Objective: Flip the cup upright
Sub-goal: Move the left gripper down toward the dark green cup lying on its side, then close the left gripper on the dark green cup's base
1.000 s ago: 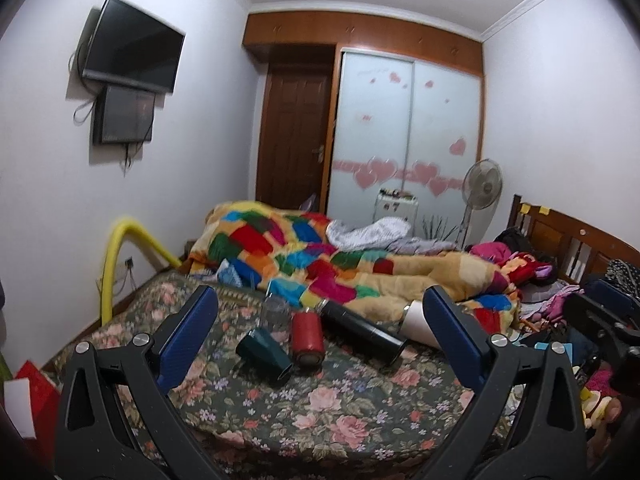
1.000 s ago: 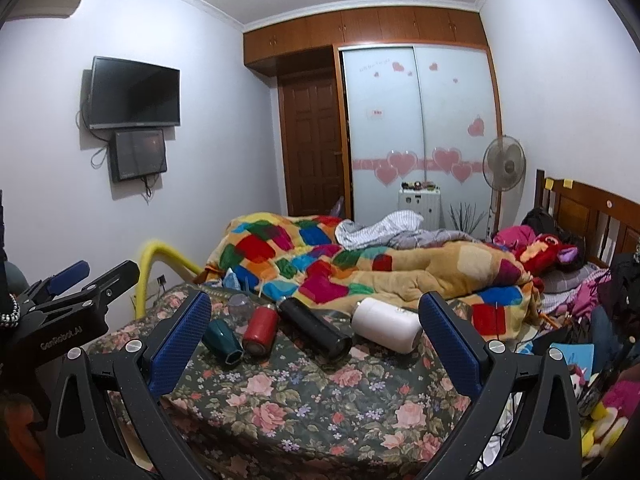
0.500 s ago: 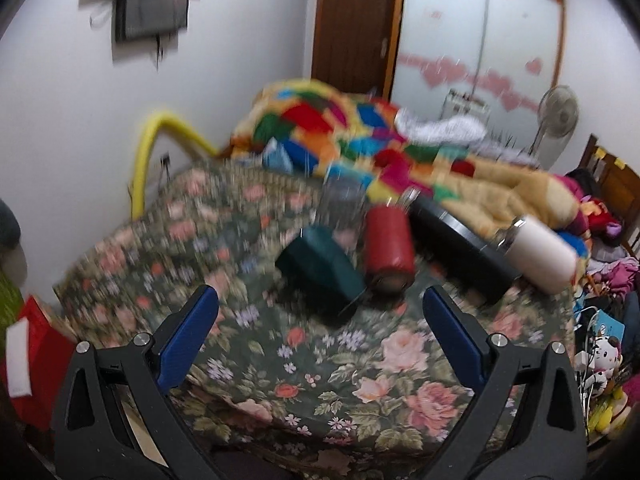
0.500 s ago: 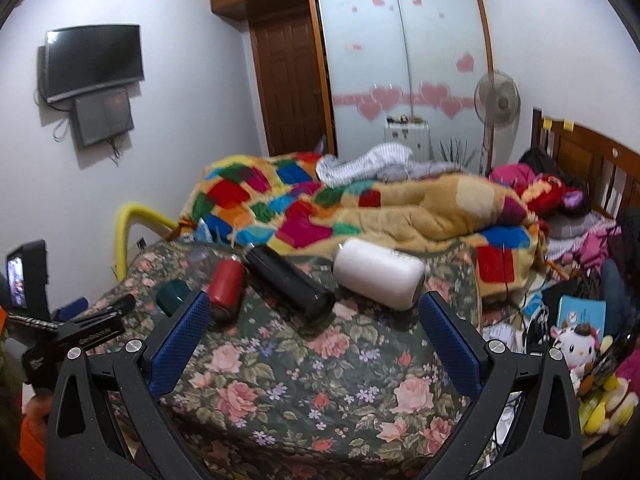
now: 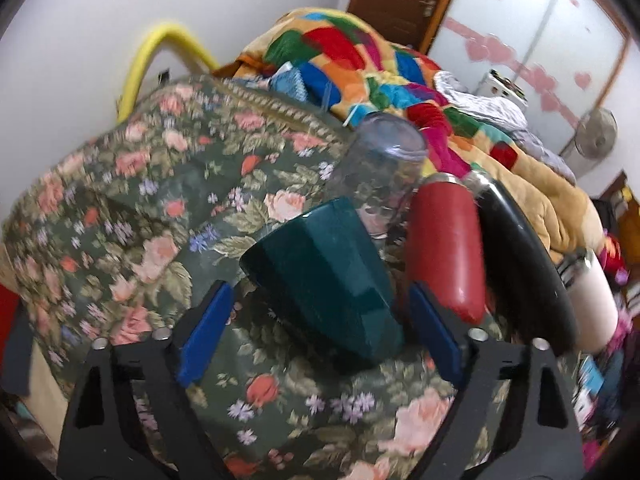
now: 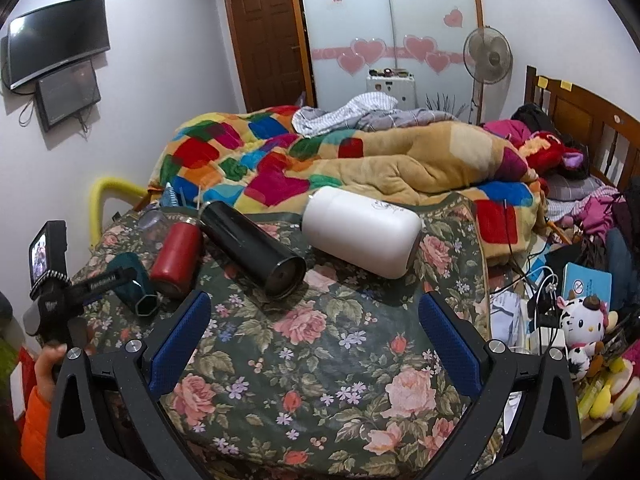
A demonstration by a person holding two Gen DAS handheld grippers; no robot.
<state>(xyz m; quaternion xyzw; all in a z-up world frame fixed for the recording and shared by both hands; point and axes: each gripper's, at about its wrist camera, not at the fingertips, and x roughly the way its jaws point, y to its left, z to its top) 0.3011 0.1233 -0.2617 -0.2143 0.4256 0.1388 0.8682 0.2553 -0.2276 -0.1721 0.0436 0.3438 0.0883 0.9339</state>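
A dark green faceted cup (image 5: 324,276) lies on its side on the floral bedspread (image 5: 120,208). My left gripper (image 5: 316,336) is open, its blue pads on either side of the cup's near end without touching it. The cup also shows in the right wrist view (image 6: 134,276), partly behind the left gripper (image 6: 96,280). A clear cup (image 5: 378,172), a red cup (image 5: 444,248), a black flask (image 6: 252,248) and a white bottle (image 6: 360,236) lie beside it. My right gripper (image 6: 312,340) is open and empty over the near part of the bedspread.
A patchwork quilt (image 6: 320,160) is heaped behind the cups. A yellow tube (image 5: 160,52) stands by the left wall. Clutter and soft toys (image 6: 580,328) fill the floor at the right. A fan (image 6: 486,60) and wardrobe doors stand at the back.
My left gripper has moved forward and down, so the green cup now lies between its pads. My right gripper has tilted down and closer to the bed.
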